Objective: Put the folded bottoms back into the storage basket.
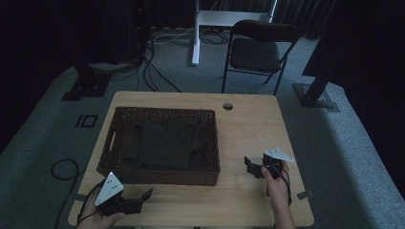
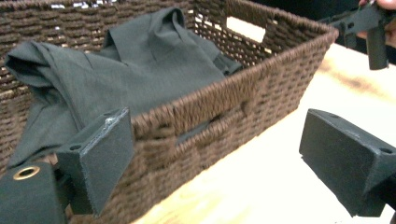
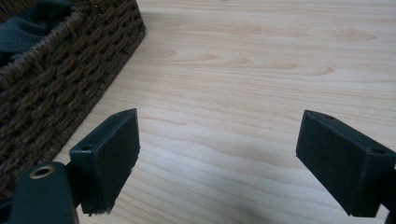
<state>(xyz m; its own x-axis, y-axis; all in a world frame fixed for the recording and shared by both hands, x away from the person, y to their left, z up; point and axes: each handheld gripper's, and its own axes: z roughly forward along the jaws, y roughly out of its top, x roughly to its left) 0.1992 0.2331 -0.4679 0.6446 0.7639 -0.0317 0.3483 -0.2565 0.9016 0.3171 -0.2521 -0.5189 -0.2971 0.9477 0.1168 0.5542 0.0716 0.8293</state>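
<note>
- Basket (image 1: 160, 176) of brown wicker sits on the left half of the wooden table (image 1: 248, 129), holding a dark green cloth (image 1: 165, 143) that lies loosely folded inside, one corner riding up near the rim in the left gripper view.
- Left gripper (image 2: 215, 158) hangs just off the basket's near corner, jaws spread wide and empty, seemingly lined up to reach over the wall for the cloth.
- Right gripper (image 3: 219, 163) is held over bare wood to the basket's right, jaws likewise parted and carrying nothing, probably waiting clear of the work.
- Room is dim, so whether the cloth is a garment I cannot tell.
</note>
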